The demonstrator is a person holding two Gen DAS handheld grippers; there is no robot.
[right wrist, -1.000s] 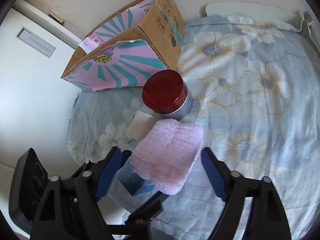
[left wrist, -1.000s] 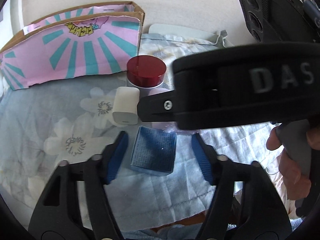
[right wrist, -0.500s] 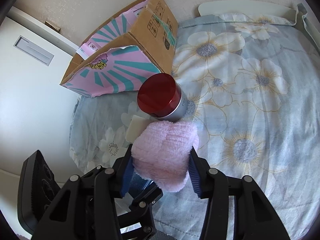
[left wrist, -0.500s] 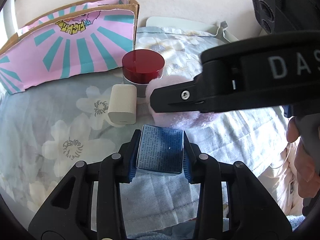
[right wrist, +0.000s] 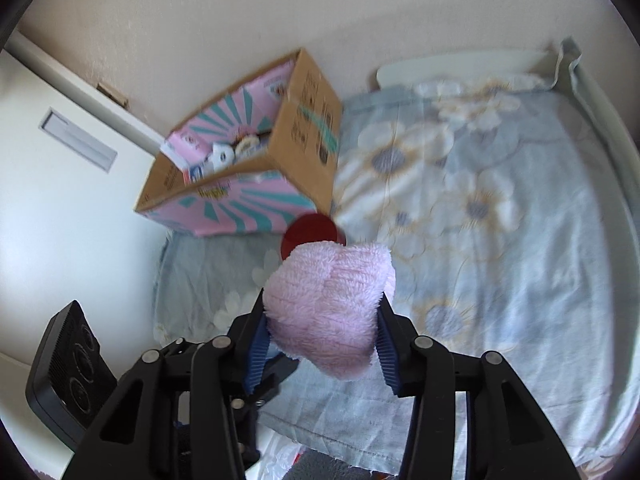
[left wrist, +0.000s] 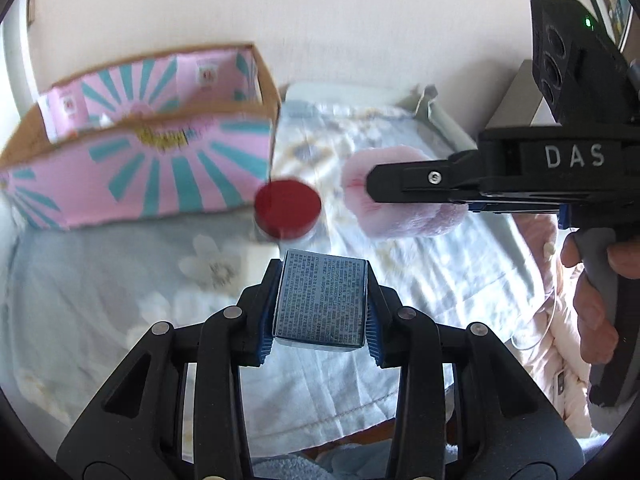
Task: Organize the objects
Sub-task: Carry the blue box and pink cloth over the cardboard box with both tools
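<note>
My left gripper (left wrist: 320, 308) is shut on a small blue box (left wrist: 320, 300) with fine print and holds it above the floral sheet (left wrist: 420, 280). My right gripper (right wrist: 322, 328) is shut on a fluffy pink cloth (right wrist: 328, 304), also lifted; the cloth shows in the left wrist view (left wrist: 404, 216) beyond the right gripper's black body. A jar with a red lid (left wrist: 289, 208) stands on the sheet next to the open pink-and-teal cardboard box (left wrist: 152, 176), which holds several small items (right wrist: 224, 156).
The bed's white frame (right wrist: 460, 64) runs along the back and right. A white cabinet door (right wrist: 60, 168) stands left of the cardboard box (right wrist: 280, 148). The person's hand (left wrist: 592, 280) holds the right gripper's handle.
Both grippers closed, the left on the blue box and the right on the pink cloth, and lifted them off the sheet. The white item beside the jar is hidden now.
</note>
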